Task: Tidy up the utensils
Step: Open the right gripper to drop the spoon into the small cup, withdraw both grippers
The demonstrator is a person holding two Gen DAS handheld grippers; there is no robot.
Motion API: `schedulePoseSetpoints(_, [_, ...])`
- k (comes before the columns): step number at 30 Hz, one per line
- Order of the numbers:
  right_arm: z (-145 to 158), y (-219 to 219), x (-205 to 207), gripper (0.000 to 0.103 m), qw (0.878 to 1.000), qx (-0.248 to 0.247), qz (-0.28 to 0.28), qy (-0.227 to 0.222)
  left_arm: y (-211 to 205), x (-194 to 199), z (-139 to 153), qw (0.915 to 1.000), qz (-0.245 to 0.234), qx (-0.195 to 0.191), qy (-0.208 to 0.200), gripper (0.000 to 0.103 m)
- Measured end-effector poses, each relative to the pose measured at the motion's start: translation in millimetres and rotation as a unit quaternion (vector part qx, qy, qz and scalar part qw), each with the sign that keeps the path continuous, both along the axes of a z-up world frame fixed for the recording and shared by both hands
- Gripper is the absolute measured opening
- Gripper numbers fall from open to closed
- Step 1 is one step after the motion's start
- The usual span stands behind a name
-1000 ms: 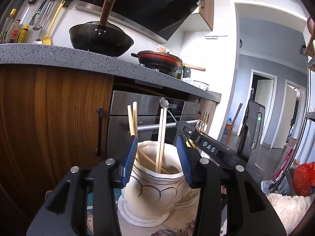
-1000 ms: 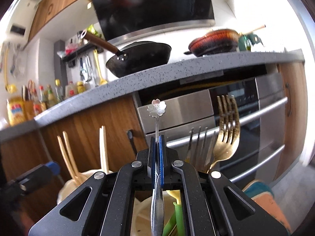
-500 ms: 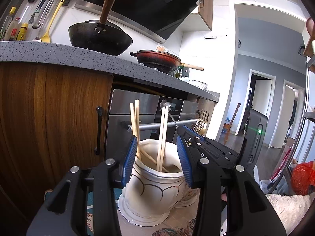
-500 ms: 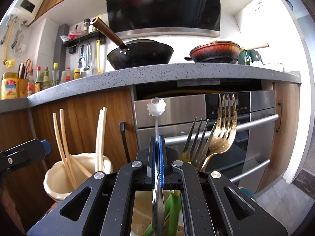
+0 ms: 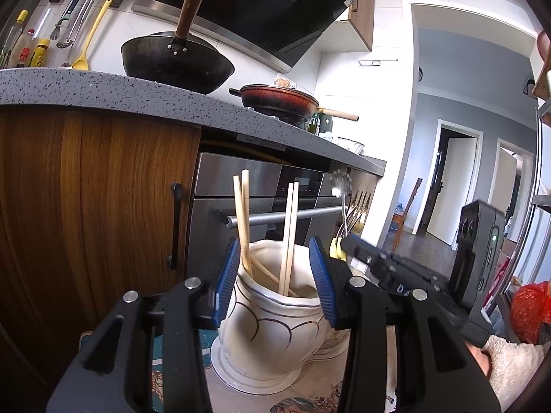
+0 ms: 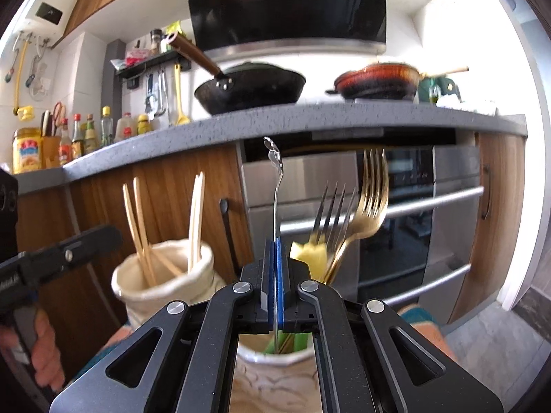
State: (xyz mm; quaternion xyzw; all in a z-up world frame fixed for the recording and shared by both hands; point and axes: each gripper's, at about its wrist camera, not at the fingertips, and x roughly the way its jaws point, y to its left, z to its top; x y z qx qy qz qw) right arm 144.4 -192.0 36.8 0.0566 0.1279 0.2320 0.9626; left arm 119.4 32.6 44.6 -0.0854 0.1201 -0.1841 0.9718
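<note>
Right gripper (image 6: 275,268) jaws pinching a flower-ended spoon (image 6: 275,179); left gripper (image 5: 275,275) jaws spread around the chopstick jar (image 5: 272,330); no legible writing.

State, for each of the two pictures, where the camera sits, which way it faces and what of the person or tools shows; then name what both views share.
Left wrist: sits behind the left tongs, facing the oven front; their blue pads flank the cream chopstick jar; the right tongs enter from the right.
Right wrist: sits behind the right tongs, shut on a flower-ended utensil above a second jar holding forks; a hand shows lower left.
Shared: chopstick jar, black wok, red pan.
</note>
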Motion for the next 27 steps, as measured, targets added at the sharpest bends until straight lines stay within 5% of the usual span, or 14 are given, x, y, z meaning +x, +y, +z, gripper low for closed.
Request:
schedulePoseSetpoints(8, [-9.6,5.3,6.6,0.002,0.999,-0.003,0.023,0.047,-1.6,-0.7,-0.5,1.0,0.0,0.008,0.0,0.042])
schedulePoseSetpoints(13, [-9.3,7.3,-0.3,0.006,0.999,-0.016,0.022,0.039,-0.5,0.4,-1.3,1.0,0.001,0.004,0.007,0.042])
schedulePoseSetpoints(15, [-7.9,5.4,-4.8,0.015,0.999,-0.01,0.021,0.038,-0.2,0.2,-2.2,0.9999,0.003,0.004,0.012,0.042])
schedulePoseSetpoints(27, [-6.9,-15.1,-63.1,0.015,0.999,-0.014,0.009,0.041,2.5,-39.1,-11.2,0.999,0.024,0.025,0.03,0.042])
